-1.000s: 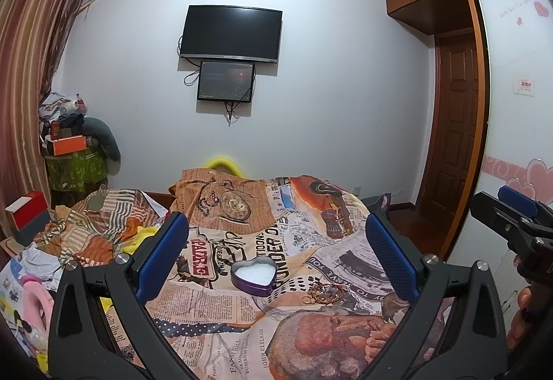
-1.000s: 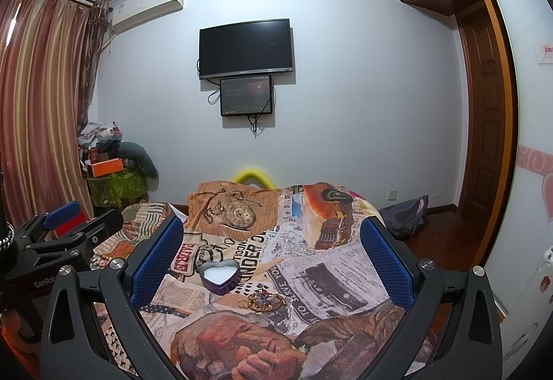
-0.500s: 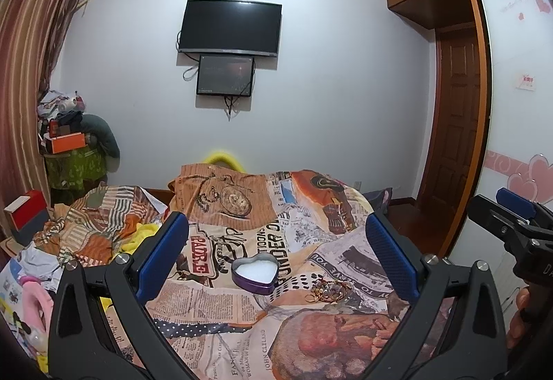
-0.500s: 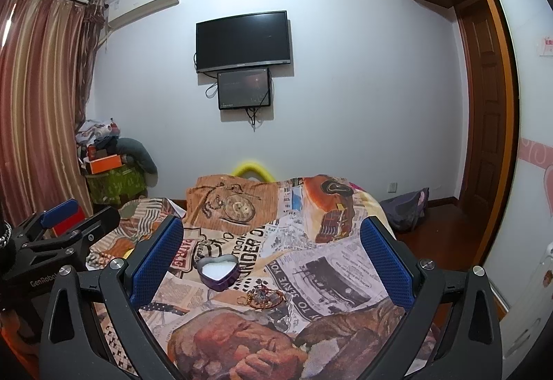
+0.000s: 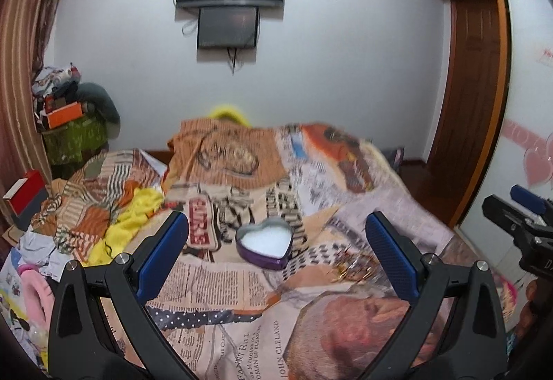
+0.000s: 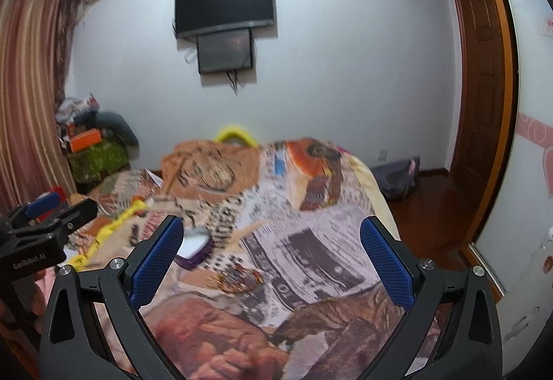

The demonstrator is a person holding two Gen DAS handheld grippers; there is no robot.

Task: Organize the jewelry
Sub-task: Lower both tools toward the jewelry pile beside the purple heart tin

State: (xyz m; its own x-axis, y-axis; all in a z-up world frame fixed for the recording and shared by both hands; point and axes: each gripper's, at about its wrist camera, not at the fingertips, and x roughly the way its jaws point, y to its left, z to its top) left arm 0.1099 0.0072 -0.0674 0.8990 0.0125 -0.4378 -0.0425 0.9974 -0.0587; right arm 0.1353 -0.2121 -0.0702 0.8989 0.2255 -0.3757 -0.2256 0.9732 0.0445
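A bed is covered by a newspaper-print quilt (image 5: 221, 286) on which "JOHN CLELAND" is printed. On it a purple heart-shaped tin (image 5: 264, 246), white inside, is set near a tangle of gold jewelry (image 6: 238, 279). The left gripper (image 5: 276, 253) and right gripper (image 6: 271, 255) are held wide apart, empty; "GenRobot.AI" is read on the left one's side.

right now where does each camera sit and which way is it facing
Left wrist: on the left gripper, looking along its open fingers over the bed at the heart tin; right gripper at edge.
Right wrist: on the right gripper, same direction; jewelry pile ahead.
Shared: tin, jewelry, wall TV.
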